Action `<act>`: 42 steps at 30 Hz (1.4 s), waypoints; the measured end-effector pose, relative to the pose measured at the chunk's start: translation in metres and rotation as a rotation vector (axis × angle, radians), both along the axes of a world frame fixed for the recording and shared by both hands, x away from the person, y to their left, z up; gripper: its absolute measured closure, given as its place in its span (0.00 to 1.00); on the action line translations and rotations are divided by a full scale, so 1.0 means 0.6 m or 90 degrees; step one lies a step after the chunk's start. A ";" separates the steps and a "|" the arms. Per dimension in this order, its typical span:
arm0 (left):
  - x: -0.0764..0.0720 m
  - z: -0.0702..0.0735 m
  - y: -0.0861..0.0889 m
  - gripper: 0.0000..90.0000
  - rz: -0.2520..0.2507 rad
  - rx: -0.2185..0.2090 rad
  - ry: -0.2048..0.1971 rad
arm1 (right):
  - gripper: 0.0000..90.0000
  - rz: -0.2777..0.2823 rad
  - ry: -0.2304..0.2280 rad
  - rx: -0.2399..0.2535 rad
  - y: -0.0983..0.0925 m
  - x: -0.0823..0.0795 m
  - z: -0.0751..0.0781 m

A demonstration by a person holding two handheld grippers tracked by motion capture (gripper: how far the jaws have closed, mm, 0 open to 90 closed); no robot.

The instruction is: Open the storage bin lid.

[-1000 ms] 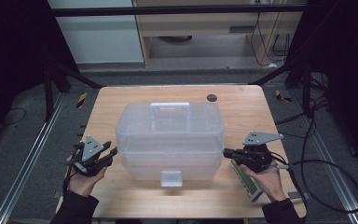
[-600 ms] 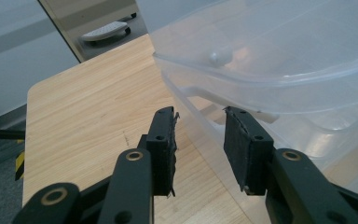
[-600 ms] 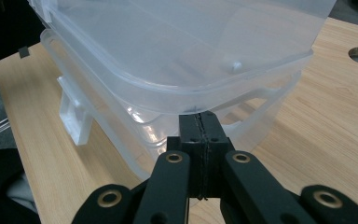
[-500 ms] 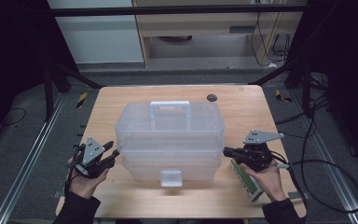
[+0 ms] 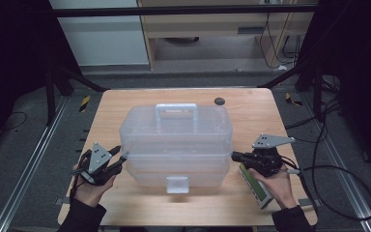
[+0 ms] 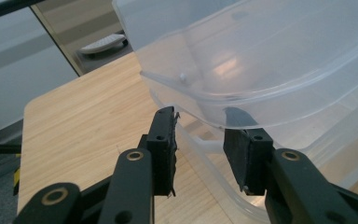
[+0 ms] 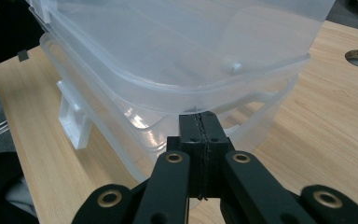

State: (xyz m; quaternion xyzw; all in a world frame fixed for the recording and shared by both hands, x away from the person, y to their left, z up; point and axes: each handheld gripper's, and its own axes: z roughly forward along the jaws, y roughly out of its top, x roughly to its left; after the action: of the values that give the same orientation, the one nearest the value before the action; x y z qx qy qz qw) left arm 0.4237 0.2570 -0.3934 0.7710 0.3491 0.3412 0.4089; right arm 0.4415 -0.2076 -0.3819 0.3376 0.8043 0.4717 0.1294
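One wooden table (image 5: 251,121) bearing clear plastic box (image 5: 176,140), grey floor (image 5: 34,159) around

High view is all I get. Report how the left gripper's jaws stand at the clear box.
Observer: On the left gripper the jaws stand apart. The end rim of the clear box lies just past the gap, not clamped.
Operator: Now the right gripper.
Observer: On the right gripper the jaws are shut, pad on pad, with nothing between them. The tips sit just under the rim of the box's upper part.
Operator: Describe that end wall.
Observer: A small round nub sticks out of it, above the tips.
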 end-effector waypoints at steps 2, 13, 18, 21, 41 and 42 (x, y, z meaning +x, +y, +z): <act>0.000 0.000 -0.001 0.70 0.000 0.000 -0.002 | 1.00 0.000 0.002 0.003 0.000 0.000 0.000; -0.001 0.001 -0.006 0.70 0.008 -0.013 -0.005 | 1.00 -0.002 0.000 0.011 -0.001 0.002 0.002; -0.001 0.001 -0.007 0.71 0.008 -0.021 -0.009 | 1.00 -0.004 0.000 0.016 -0.001 0.002 0.002; -0.001 0.002 -0.007 0.72 0.008 -0.020 -0.014 | 1.00 -0.005 -0.002 0.018 -0.001 0.002 0.002; 0.001 0.008 -0.007 0.74 0.008 -0.014 -0.030 | 0.90 -0.048 0.018 -0.047 0.017 0.005 -0.015; 0.001 0.009 -0.007 0.74 0.008 -0.014 -0.030 | 0.89 -0.052 0.022 -0.053 0.018 0.005 -0.017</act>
State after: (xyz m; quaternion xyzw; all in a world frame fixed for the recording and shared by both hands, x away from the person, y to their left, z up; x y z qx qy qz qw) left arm 0.4245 0.2530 -0.3883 0.7559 0.3484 0.3576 0.4234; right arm 0.4447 -0.1969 -0.3920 0.3724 0.8109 0.4262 0.1487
